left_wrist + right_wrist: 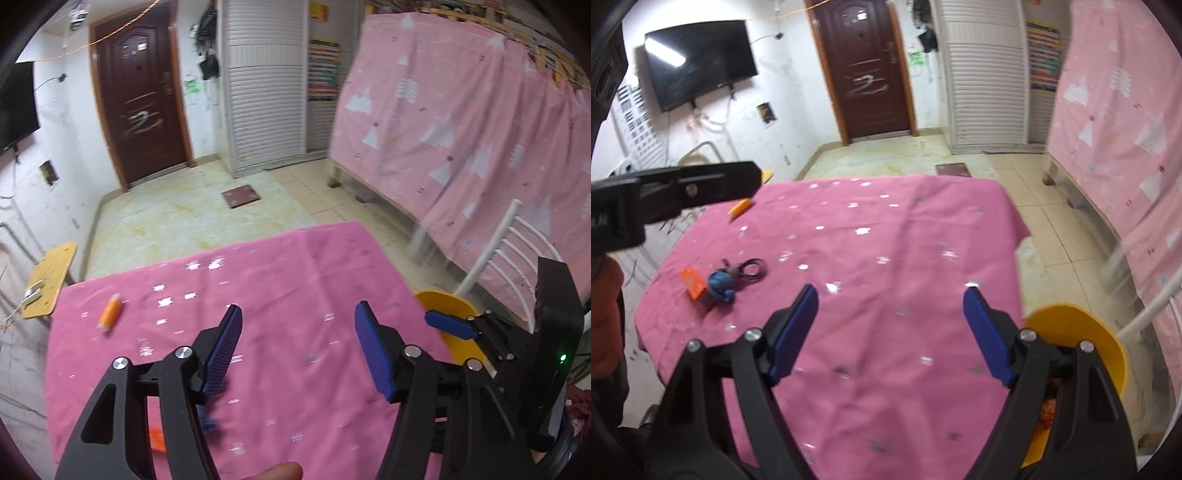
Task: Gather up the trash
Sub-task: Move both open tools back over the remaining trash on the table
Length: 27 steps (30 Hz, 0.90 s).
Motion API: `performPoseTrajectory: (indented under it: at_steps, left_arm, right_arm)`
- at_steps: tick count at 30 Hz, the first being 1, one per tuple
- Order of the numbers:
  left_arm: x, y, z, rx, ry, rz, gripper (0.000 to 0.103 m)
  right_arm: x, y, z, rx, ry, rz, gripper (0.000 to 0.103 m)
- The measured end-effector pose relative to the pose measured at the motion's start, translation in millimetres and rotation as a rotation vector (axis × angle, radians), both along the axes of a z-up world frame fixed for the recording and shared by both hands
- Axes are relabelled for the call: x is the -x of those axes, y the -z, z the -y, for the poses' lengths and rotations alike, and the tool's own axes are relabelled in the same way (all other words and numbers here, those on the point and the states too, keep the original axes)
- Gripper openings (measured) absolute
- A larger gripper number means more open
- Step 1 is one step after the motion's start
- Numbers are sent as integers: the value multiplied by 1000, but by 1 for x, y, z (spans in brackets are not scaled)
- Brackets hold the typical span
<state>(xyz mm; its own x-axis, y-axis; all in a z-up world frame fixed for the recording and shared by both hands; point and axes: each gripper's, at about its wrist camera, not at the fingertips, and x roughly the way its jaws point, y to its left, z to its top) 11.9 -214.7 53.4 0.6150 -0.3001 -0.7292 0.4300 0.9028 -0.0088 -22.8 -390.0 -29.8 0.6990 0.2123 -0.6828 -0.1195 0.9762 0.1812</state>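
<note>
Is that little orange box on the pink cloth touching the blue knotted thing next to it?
Touching. In the right wrist view the orange box lies against the blue knotted thing on the pink cloth, with no cloth showing between them.

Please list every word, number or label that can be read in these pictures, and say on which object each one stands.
None can be read for certain.
Colourful wall chart: rows of print, too small and blurred.
Yellow-red notice above it: blurred.
Dark door: white scrawl, not legible as text.
Left gripper's body in the right wrist view: white letters cut off by the edge.
</note>
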Motion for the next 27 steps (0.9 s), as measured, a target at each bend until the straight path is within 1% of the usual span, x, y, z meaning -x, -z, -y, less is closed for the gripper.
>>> performPoseTrajectory:
  at_steps: [5, 9, 15, 19, 27]
  left_arm:
    - [-2, 0, -44, -4, -61, 9, 65]
    - [-4, 4, -70, -4, -101, 1, 71]
    - [-1, 15, -111, 1, -151, -20, 76]
    - [3, 29, -132, 2, -164, -42, 80]
    - [9, 61, -162, 27, -137, -88, 90]
  right_arm:
    - [-6, -2, -36, 15, -62, -5, 78]
    - [-8, -2, -58, 28, -102, -9, 78]
    - [-7, -2, -88, 43, -154, -13, 78]
    - [-10, 1, -100, 48, -169, -18, 78]
    - [-15, 2, -120, 68, -190, -28, 78]
